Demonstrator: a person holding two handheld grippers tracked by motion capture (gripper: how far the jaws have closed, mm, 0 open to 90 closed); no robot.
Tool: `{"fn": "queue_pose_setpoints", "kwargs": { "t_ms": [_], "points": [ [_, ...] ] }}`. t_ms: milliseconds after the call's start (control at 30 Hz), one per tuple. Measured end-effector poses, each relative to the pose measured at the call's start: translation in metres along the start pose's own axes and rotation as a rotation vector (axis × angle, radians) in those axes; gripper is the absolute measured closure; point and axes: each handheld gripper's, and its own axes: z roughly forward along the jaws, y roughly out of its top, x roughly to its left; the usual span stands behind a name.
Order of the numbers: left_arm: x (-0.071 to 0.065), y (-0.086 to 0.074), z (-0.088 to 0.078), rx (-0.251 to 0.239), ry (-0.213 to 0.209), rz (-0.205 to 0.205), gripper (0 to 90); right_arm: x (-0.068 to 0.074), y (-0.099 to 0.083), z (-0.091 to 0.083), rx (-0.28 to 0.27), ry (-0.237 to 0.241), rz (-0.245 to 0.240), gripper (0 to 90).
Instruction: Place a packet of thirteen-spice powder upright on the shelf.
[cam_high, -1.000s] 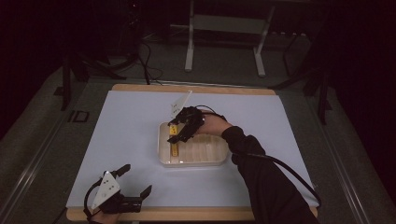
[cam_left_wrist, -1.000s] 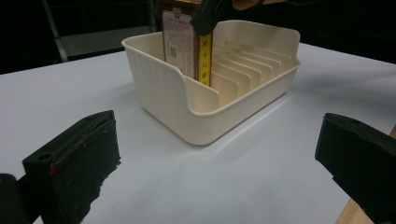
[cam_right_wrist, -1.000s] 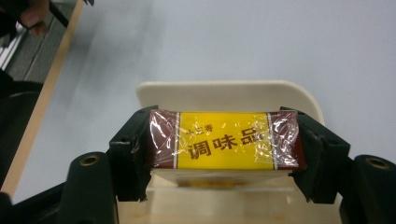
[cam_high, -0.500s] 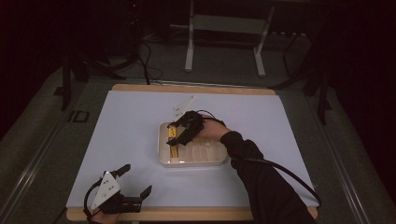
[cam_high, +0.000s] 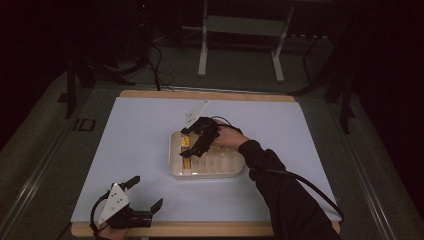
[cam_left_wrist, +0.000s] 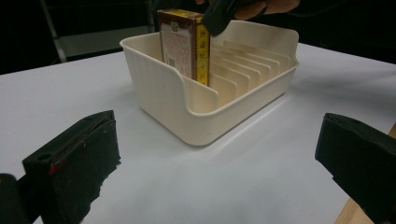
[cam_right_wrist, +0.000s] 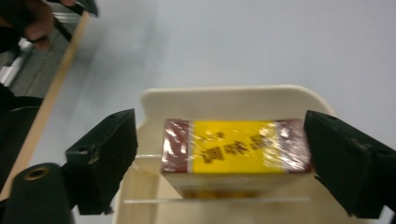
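My right tongs (cam_right_wrist: 219, 158) have just opened around the box (cam_right_wrist: 236, 151) standing in the tray (cam_left_wrist: 196, 112); left tongs (cam_left_wrist: 215, 158) gape, idle.

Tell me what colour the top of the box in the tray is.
Yellow with dark red ends, on the box; clearest in the right gripper view.

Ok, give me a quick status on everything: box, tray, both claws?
Box: upright in the end slot of the tray, wrapped, let go.
Tray: on the table, its other slots empty.
Right claw: jaws just opened, standing clear on either side of the box.
Left claw: open, near the table's front edge.
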Motion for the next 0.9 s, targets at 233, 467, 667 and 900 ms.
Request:
{"fn": "queue_pose_setpoints", "kwargs": {
  "t_ms": [233, 467, 667, 900],
  "points": [
    [0.000, 0.000, 0.000, 0.000, 0.000, 0.001, 0.0, -0.001, 0.003, -0.016, -0.027, -0.044, 0.033, 10.7],
    [0.000, 0.000, 0.000, 0.001, 0.006, -0.002, 0.0, -0.002, 0.005, -0.037, -0.087, -0.088, 0.092, 10.8],
    [0.000, 0.000, 0.000, 0.000, 0.006, -0.005, 0.0, -0.001, 0.005, -0.054, -0.071, -0.150, 0.154, 12.9],
    [0.000, 0.000, 0.000, 0.001, 0.006, -0.004, 0.0, 0.004, -0.003, -0.067, -0.096, -0.225, 0.164, 12.8]
  ]
}}
